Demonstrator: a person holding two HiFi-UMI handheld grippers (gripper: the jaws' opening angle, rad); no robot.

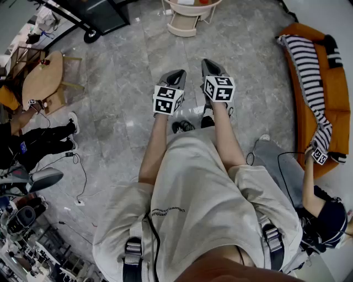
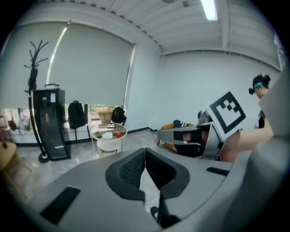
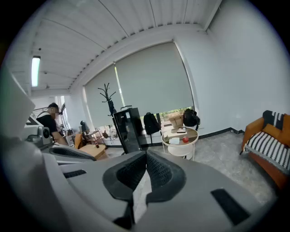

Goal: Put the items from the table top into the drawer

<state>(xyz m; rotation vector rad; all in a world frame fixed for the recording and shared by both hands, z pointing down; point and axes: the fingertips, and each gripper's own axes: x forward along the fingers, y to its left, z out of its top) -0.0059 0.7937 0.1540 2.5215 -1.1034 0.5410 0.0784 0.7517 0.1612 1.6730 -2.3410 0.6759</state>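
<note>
A small round white table (image 1: 190,12) stands far ahead on the grey floor, with small items on its top. In the left gripper view the table (image 2: 100,138) carries a red item (image 2: 118,134) and a white item (image 2: 107,135). The right gripper view shows the same table (image 3: 168,143), red item (image 3: 185,140) and white item (image 3: 174,141). My left gripper (image 1: 177,72) and right gripper (image 1: 208,63) are held side by side in front of me, well short of the table. Both are shut with nothing between the pads (image 2: 131,168) (image 3: 158,170).
An orange sofa (image 1: 309,118) with a striped blanket (image 1: 309,66) lines the right side. A seated person (image 1: 317,209) is at the lower right. On the left are a wooden table (image 1: 41,77), cables and gear. A black cabinet (image 2: 50,124) and coat rack (image 2: 34,68) stand by the window.
</note>
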